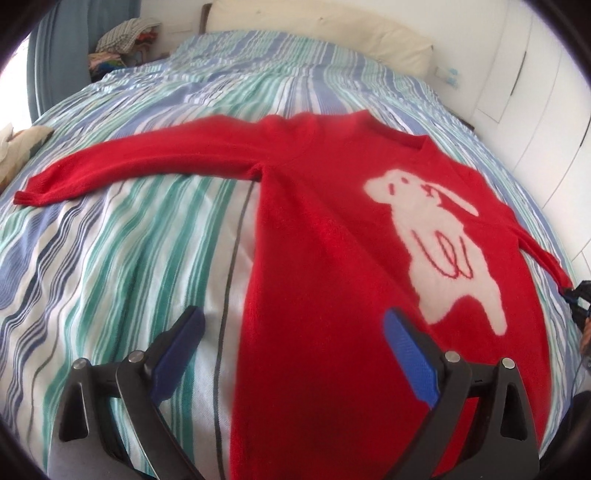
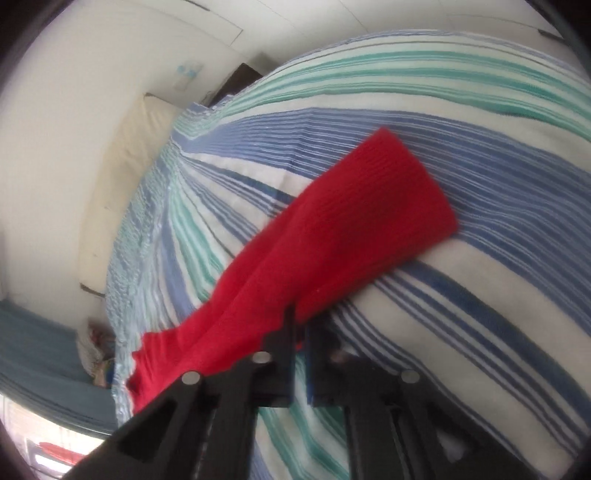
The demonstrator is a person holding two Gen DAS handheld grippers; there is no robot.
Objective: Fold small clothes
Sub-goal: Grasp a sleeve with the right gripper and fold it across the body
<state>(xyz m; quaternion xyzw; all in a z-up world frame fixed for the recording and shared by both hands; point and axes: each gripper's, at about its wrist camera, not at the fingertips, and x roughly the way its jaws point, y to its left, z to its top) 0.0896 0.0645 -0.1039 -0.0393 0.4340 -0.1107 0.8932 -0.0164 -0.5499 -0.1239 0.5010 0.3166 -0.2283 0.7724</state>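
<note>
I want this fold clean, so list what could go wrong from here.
1. The right gripper pinches only the edge of the red sleeve; the knit might slip out when pulled.
2. The left gripper hangs open over the sweater, pinning nothing, so the body may drag across the striped cover.
3. The other sleeve lies stretched out, unfolded.

This is a bedroom in a home. Most of both views is filled by a bed made up with a crinkled duvet cover striped in blue, teal and white (image 1: pixel 122 236), and a long cream pillow (image 1: pixel 332 33) lies across its head against a plain white wall (image 1: pixel 458 26). Flat white cupboard doors (image 1: pixel 535 85) run along one side of the bed. On the other side hangs a grey-blue curtain (image 1: pixel 62 40), with a heap of crumpled mixed clothing (image 1: pixel 123 37) piled next to it.
</note>
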